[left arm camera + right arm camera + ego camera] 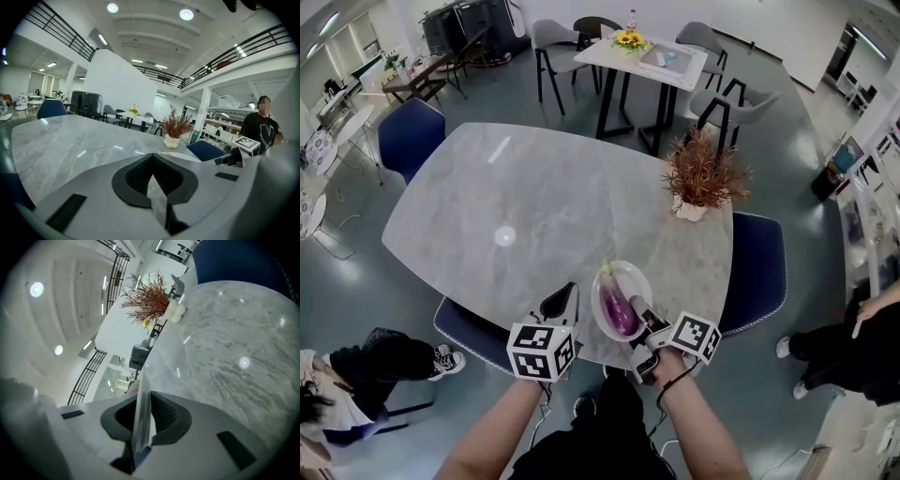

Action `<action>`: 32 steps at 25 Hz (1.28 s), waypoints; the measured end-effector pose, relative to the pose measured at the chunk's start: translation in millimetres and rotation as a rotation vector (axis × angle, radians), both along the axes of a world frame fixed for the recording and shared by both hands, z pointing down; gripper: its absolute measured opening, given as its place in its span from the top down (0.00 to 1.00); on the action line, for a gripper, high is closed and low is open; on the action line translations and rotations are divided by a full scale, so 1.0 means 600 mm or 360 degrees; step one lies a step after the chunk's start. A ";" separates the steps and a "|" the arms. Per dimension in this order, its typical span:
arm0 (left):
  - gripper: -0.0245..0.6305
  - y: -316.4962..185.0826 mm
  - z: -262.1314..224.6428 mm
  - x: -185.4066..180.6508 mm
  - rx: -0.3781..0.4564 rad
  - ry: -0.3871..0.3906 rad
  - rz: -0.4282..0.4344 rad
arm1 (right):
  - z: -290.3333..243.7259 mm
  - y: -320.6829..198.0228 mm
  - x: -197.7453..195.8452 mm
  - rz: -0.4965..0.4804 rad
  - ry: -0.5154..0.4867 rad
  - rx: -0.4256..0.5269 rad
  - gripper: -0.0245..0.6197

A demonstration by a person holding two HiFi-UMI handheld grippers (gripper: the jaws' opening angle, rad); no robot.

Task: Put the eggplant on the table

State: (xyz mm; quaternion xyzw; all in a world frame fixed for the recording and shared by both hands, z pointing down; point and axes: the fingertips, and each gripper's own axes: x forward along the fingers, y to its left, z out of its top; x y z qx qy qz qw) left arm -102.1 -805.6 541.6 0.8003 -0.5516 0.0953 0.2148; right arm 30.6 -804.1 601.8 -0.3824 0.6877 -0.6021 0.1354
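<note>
Right tongs [639,315] clamp the plate's [640,278] near rim, left tongs [565,298] sit closed and empty just left of it; best hold that plate level, lest the eggplant [619,309] lying in it roll off.

the right tool [639,314] hides the near rim of the plate [631,275].

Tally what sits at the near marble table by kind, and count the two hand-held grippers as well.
eggplant: 1
plate: 1
potted dried plant: 1
grippers: 2 (left gripper, right gripper)
Total: 5
</note>
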 end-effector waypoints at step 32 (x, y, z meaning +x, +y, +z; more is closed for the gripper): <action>0.95 -0.036 0.158 0.013 -0.0276 -0.0099 -0.0018 | 0.144 -0.042 -0.020 -0.0036 0.0133 -0.0249 0.90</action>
